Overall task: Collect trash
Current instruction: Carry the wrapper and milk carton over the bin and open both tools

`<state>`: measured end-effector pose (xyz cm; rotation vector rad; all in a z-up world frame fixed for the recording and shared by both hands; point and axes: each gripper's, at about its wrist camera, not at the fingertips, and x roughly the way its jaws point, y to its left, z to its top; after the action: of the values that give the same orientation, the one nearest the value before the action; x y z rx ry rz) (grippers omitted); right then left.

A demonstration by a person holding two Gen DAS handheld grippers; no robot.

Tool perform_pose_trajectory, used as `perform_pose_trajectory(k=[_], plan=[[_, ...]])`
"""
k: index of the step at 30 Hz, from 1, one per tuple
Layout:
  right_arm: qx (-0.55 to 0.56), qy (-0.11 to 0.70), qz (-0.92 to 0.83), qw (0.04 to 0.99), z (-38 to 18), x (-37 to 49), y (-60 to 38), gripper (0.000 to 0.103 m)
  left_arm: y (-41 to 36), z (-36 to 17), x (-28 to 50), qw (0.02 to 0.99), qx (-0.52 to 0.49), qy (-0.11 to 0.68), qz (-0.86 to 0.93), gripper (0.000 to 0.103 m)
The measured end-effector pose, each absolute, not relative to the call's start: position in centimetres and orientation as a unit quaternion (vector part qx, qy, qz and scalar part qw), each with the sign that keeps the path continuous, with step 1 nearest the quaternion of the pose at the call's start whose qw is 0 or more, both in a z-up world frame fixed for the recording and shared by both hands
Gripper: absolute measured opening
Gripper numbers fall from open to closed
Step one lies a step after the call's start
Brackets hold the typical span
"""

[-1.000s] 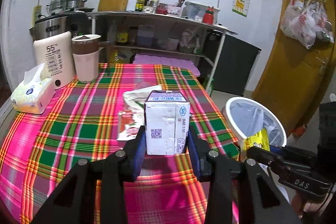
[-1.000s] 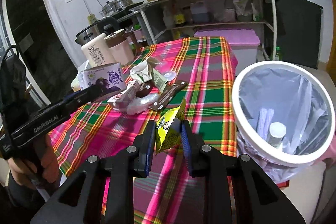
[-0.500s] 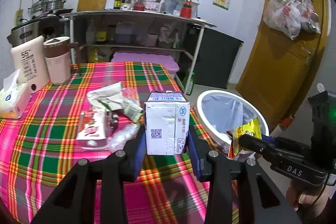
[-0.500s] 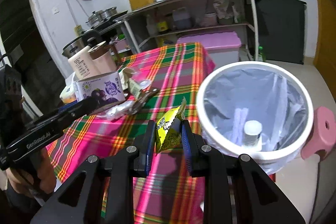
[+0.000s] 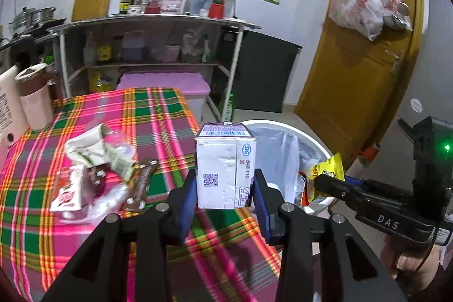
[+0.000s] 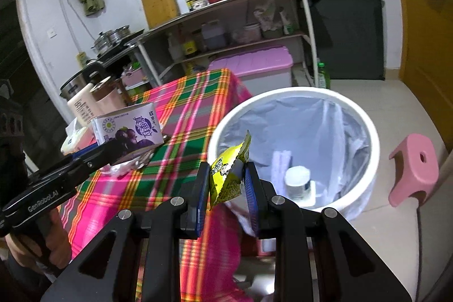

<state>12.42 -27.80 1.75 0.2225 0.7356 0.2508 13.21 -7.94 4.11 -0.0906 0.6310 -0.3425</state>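
Shift: both tools are carried from table toward bin (image 6: 365, 120).
Left tool (image 5: 225, 188): clamped on stiff, light carton (image 5: 223, 169), mid-sides.
Right tool (image 6: 228, 183): pinched on soft, crinkly yellow wrapper (image 6: 226, 177).

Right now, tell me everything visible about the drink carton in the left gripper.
The drink carton is a small box of coated paperboard: white side with a QR code and printed marks, purple top with a barcode, and a purple fruit picture on the face seen from the right wrist. It looks intact, held upright above the plaid tablecloth, clamped at its lower sides by the left gripper. Nothing else touches it.
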Motion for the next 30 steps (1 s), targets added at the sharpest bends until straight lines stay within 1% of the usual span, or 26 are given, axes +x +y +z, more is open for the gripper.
perform_pose_trajectory(k=[11, 25, 27, 30], plan=[[0.119, 0.362, 0.086, 0.921, 1.1, 13.4, -31.5, 0.026, -12.0, 3.5, 15.6, 0.923, -0.027, 0.321, -0.21, 0.039], [0.131, 0.382, 0.067, 0.912, -0.4, 14.8, -33.6, 0.026, -14.8, 1.9, 17.5, 0.909, -0.01, 0.345, -0.234, 0.039], [0.132, 0.386, 0.067, 0.911, -0.5, 15.1, -33.6, 0.028, -15.2, 1.9, 17.8, 0.908, -0.007, 0.347, -0.236, 0.04], [0.128, 0.391, 0.063, 0.909, -0.7, 15.4, -33.6, 0.028, -15.6, 1.7, 18.1, 0.906, -0.003, 0.349, -0.238, 0.04]])
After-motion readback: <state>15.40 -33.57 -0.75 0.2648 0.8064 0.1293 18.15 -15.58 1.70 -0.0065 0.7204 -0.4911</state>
